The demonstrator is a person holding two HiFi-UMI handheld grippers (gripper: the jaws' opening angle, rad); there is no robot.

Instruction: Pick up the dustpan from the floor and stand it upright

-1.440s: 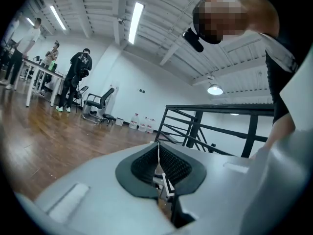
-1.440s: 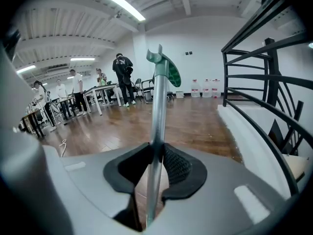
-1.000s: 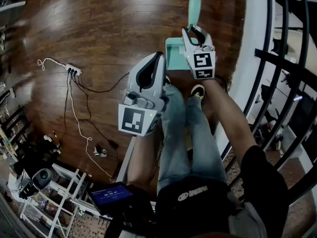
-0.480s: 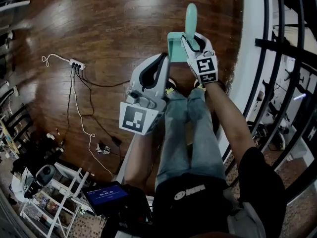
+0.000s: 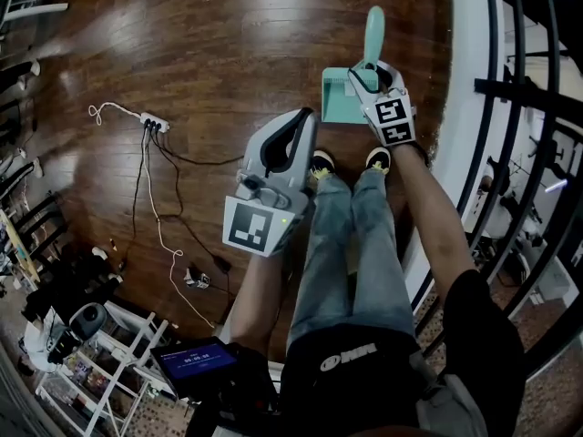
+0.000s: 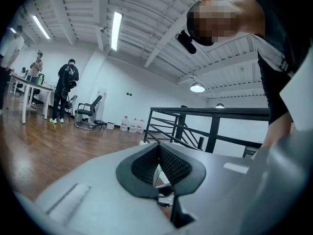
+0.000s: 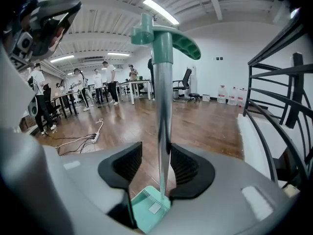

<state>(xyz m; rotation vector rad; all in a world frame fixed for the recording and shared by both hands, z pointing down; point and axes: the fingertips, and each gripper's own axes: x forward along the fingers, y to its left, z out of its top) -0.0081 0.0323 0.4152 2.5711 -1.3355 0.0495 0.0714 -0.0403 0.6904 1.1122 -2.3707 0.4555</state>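
Dustpan (image 5: 344,96) seemingly upright, right gripper (image 5: 366,69) opening around handle (image 5: 373,27)

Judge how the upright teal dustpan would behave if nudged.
The dustpan probably tips easily: a tall thin handle over a small footprint. It is likely light, stiff plastic. The right gripper, jaws opening round the handle, barely steadies it.

Big open-plan office/lab space: wood floor (image 5: 209,53), strip lights (image 6: 116,31) on a bare ribbed ceiling, ppl (image 7: 107,82) standing round work surfaces (image 6: 29,84), office chair (image 6: 88,112), water jugs (image 6: 131,125) by the wall, black railing (image 6: 210,126), power strip (image 5: 150,124) w/ cables.
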